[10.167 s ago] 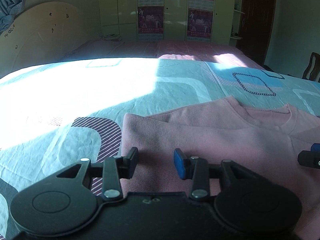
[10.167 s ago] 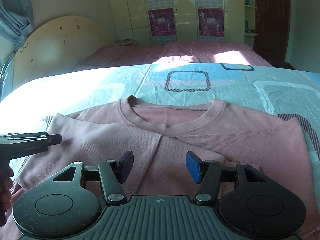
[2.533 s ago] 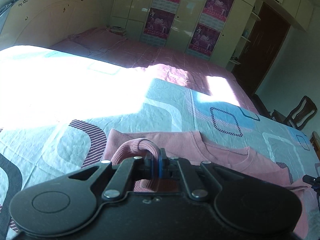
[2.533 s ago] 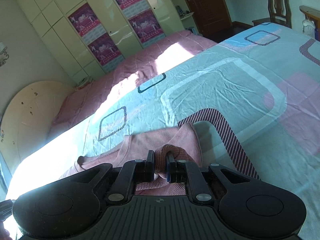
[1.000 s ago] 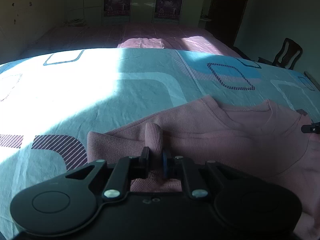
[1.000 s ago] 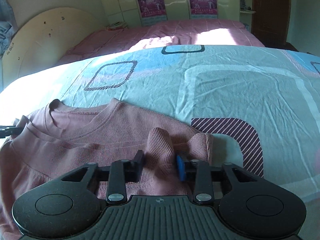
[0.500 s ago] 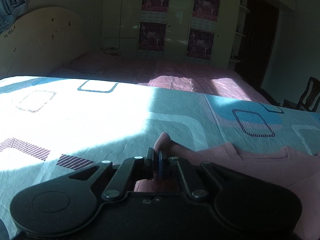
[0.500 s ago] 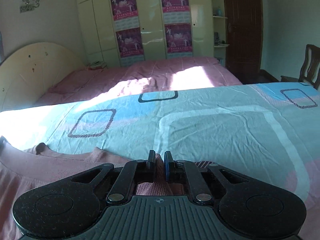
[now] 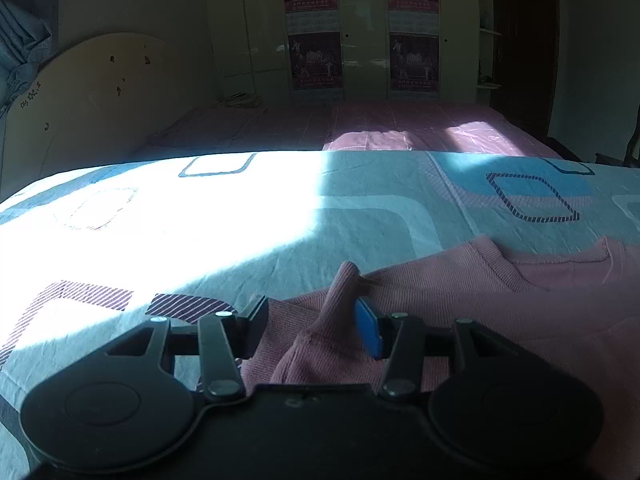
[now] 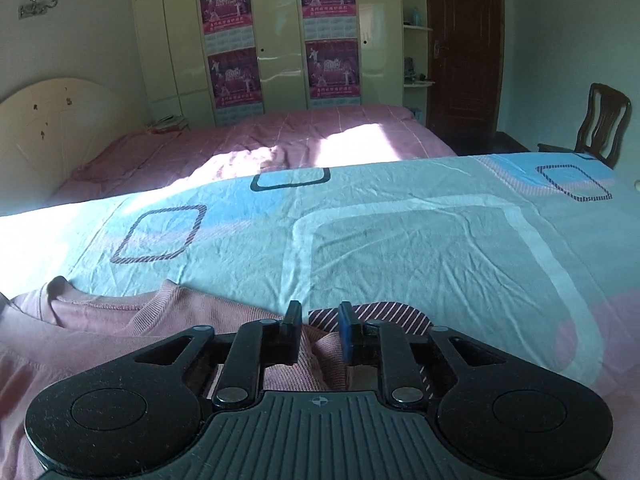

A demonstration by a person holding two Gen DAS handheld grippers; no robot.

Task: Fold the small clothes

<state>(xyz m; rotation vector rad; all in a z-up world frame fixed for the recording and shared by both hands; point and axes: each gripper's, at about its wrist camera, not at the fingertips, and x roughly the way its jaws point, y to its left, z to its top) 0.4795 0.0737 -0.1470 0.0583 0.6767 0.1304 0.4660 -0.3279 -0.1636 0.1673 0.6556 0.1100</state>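
A small pink ribbed sweatshirt [image 9: 500, 304] lies on the patterned bedsheet [image 9: 240, 224], neckline away from me. My left gripper [image 9: 312, 320] is open over its left edge; a pinched ridge of fabric [image 9: 340, 292] stands loose between the jaws. In the right wrist view the sweatshirt [image 10: 120, 320] fills the lower left. My right gripper [image 10: 318, 320] is open over its right edge, with a small bunch of fabric [image 10: 326, 356] below the jaws.
The light-blue sheet [image 10: 420, 248] with square and striped prints stretches ahead, sunlit at the left. A second bed with a pink cover [image 10: 260, 148] lies beyond, then a wardrobe with posters [image 10: 280, 40]. A wooden chair [image 10: 600, 120] stands at the far right.
Both grippers were shut on pinches of the sweatshirt half a second ago and have now opened, letting the fabric go. The bottom part now lies folded up toward the neckline.
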